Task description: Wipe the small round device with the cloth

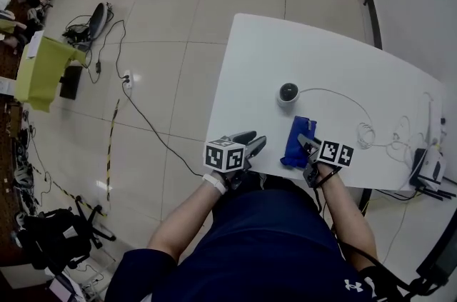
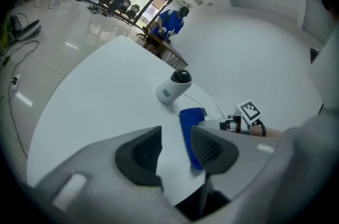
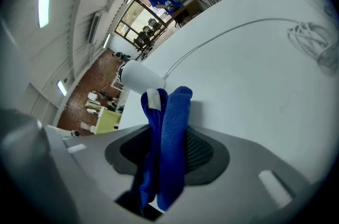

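Near edge of the white table (image 1: 321,58): your left gripper (image 2: 175,149) sits over it, jaws apart, only bare tabletop between them. Just to its right at the same edge, your right gripper (image 3: 169,151) has its jaws clamped on the bunched blue microfibre cloth (image 1: 296,140), which sticks out past the fingertips. Farther in, near the table's middle, the small round white device with a black dome (image 1: 288,93) stands clear of cloth and both grippers. Its thin white cable (image 1: 343,95) curves toward the right edge into loose coils.
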A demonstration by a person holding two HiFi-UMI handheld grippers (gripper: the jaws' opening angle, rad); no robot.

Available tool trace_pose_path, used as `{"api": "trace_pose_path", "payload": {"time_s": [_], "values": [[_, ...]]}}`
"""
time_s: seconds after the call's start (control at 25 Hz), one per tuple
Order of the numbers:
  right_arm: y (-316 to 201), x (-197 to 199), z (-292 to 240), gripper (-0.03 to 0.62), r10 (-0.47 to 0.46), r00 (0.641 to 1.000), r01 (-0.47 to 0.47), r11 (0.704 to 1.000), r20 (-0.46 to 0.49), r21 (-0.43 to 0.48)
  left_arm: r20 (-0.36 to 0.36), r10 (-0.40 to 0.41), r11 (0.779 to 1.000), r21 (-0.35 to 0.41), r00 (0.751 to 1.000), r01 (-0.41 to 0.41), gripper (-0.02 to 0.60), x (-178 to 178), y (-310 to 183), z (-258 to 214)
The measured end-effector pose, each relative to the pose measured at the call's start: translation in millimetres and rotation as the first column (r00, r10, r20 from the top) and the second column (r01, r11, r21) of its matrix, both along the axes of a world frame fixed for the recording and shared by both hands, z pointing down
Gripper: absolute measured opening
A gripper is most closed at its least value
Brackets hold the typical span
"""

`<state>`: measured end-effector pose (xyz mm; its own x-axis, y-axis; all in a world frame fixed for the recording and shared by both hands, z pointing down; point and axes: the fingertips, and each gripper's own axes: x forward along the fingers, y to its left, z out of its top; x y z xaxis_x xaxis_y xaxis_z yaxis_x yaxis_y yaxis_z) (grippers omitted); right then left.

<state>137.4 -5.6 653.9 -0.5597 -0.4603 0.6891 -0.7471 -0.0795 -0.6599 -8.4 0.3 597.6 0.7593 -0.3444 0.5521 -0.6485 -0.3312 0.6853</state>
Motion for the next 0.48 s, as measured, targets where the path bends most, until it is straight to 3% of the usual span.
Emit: {"api": "trace_pose_path", "payload": {"time_s": [0.12, 0.28, 0.36, 0.48], "values": [[3.2, 12.3, 8.5, 0.225, -0.065, 0.979, 0.067, 0.998, -0.195, 0.001, 0.006, 0.002, 1.000, 0.016, 1.000, -0.002, 0.170, 0.1, -2.0, -5.3], [-1.1, 33.5, 4.7, 0.259, -0.153, 0.875, 0.192, 0.981, -0.460, 0.040, 0.014, -0.004, 1.000, 0.028, 1.000, 0.004, 0.170, 1.1, -4.7, -11.4], [-6.7, 36.2, -5.4, 0.263, -0.161, 0.832, 0.244, 0.966, -0.530, 0.088, 0.020, -0.005, 0.999, 0.039, 1.000, 0.004, 0.170, 2.8, -6.3, -15.0], [-17.4, 35.1, -32.3, 0.213, -0.083, 0.840, 0.239, 0.944, -0.537, 0.227, 0.027, -0.004, 0.997, 0.078, 1.000, 0.002, 0.170, 7.9, -10.1, -22.2]]}}
